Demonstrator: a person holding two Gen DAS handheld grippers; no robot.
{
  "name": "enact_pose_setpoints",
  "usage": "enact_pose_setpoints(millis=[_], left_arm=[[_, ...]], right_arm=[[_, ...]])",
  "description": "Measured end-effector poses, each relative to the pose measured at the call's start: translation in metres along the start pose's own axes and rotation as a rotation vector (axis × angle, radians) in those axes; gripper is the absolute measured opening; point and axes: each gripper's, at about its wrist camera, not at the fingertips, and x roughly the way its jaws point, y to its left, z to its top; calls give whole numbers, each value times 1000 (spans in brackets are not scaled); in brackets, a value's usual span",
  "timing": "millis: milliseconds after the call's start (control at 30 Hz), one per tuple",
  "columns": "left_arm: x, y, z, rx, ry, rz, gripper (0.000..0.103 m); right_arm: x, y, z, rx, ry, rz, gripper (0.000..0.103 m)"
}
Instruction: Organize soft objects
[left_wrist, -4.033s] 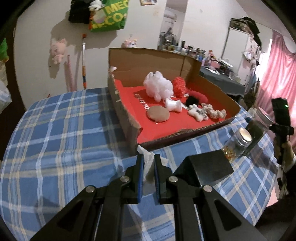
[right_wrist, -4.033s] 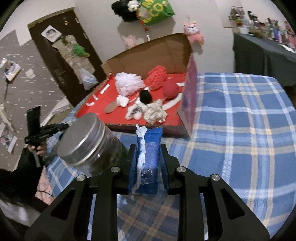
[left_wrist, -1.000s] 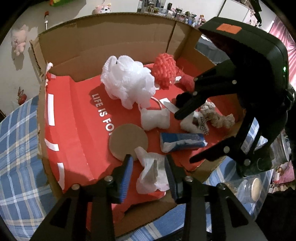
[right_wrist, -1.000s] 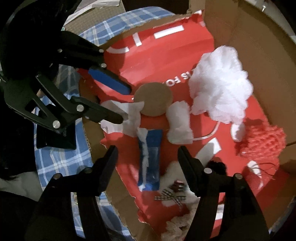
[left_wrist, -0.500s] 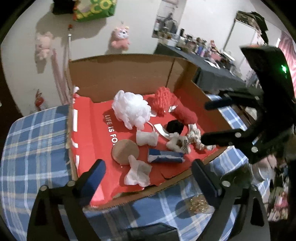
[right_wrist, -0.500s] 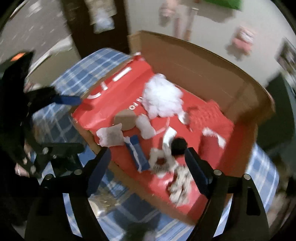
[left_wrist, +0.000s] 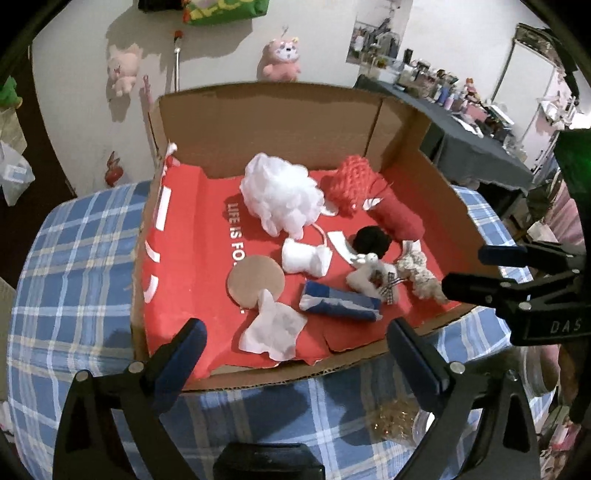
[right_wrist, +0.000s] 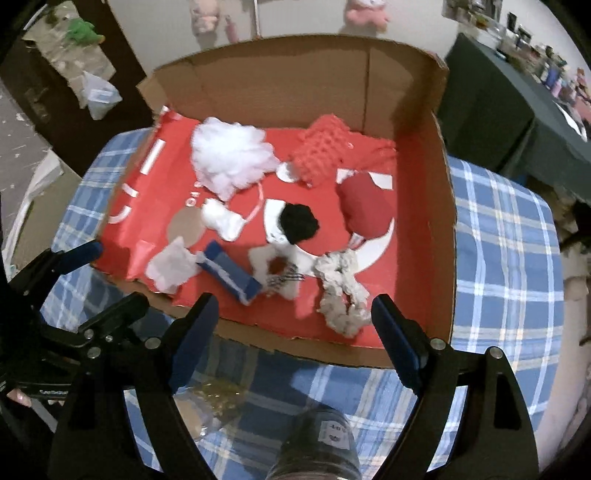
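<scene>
Both the left gripper (left_wrist: 295, 358) and right gripper (right_wrist: 295, 325) hang released and empty above the box's (left_wrist: 266, 122) near edge. The crumpled tissue (left_wrist: 271, 326) and blue tissue pack (left_wrist: 340, 304) lie inside it, touching, beside the white pouf (left_wrist: 282, 197).

A table covered in a blue plaid cloth (left_wrist: 74, 280) holds an open cardboard box (left_wrist: 280, 122) at its centre. Near its front edge stand two glass jars (right_wrist: 210, 406), one with a metal lid (right_wrist: 321, 432).
</scene>
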Motion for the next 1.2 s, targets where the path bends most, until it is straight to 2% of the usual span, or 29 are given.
enact_pose_setpoints(millis=[233,500,767,1200], left_arm=[[15,5,0,-35,34,45,100],[19,7,-1,-37,42,53,100],[21,8,0,-60,57,60,100],[30,9,-3,-65,106,87,100]], right_arm=[[17,-13,5,65,83,19,85],[10,-17,5,83,111,30,85],[32,-12,6,60,246,-20,85],[40,-14,5,73,250,-50,85]])
